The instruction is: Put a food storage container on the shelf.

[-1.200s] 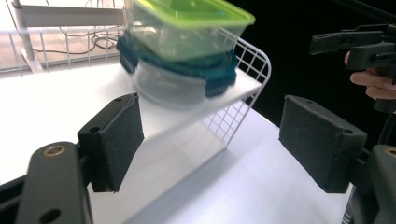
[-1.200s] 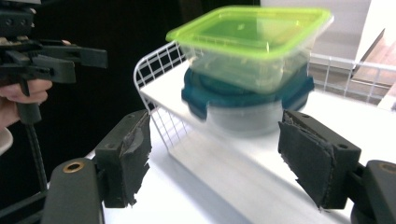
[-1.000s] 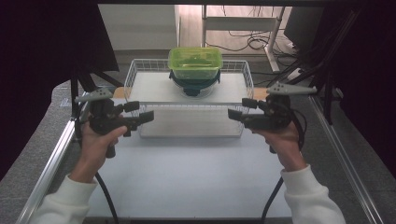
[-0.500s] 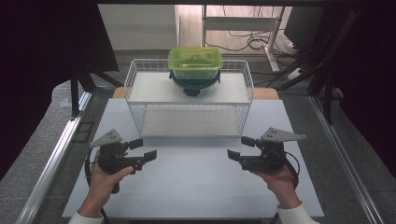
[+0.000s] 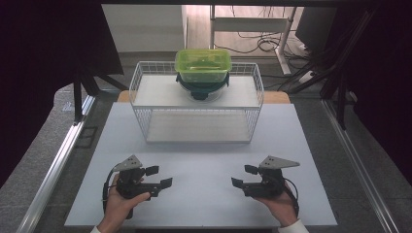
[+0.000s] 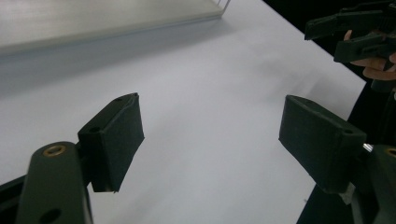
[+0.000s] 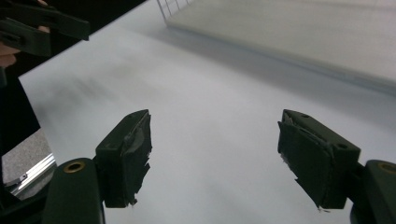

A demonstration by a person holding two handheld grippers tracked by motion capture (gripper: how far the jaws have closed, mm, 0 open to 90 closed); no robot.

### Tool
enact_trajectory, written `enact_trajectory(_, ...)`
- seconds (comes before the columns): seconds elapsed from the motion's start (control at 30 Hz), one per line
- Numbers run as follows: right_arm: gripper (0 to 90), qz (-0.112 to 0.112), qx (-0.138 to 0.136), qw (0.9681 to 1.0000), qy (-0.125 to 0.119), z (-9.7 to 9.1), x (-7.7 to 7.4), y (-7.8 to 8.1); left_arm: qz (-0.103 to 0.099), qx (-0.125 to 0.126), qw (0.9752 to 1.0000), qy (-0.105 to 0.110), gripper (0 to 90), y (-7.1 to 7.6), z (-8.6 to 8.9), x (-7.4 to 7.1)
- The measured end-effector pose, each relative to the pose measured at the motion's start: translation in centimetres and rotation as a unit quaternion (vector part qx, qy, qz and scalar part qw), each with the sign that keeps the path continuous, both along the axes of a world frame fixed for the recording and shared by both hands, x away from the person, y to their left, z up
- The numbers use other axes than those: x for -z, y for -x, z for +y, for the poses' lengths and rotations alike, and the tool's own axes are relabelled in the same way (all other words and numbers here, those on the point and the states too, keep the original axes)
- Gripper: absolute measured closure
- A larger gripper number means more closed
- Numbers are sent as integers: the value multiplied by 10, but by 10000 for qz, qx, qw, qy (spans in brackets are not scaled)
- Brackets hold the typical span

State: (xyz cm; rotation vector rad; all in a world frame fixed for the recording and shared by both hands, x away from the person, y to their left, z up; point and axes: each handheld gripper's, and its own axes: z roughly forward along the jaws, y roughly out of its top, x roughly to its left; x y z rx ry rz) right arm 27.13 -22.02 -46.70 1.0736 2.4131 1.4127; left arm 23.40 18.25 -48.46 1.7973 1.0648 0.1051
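Resting low over the white worktop (image 5: 204,194), left tool (image 5: 158,176) at 7 o'clock and right tool (image 5: 244,176) at 5 o'clock point inward at each other, jaws wide, nothing between them. Green translucent lidded plastic container (image 5: 202,66) sits at 12 o'clock on a dark round base (image 5: 201,89) atop the white wire rack (image 5: 197,104), its long axis running 9-to-3, well apart from both tools.

We see a translucent lime-green container (image 5: 202,65) over a dark teal lid (image 5: 201,87), a white wire-grid basket (image 5: 145,121), a plain white table board (image 5: 199,165), our two black grippers, left (image 5: 159,176) and right (image 5: 244,175), each topped by a grey plate.
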Motion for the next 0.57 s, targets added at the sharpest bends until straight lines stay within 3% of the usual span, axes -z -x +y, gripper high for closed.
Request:
enact_trajectory(0.23,257,75,-79,9997,225,9,15,1,138,54,9998,-105,206,-1,-5,11)
enact_trajectory(0.57,256,14,-129,9998,128,8,14,2,133,-27,9998,-113,205,-2,-3,11)
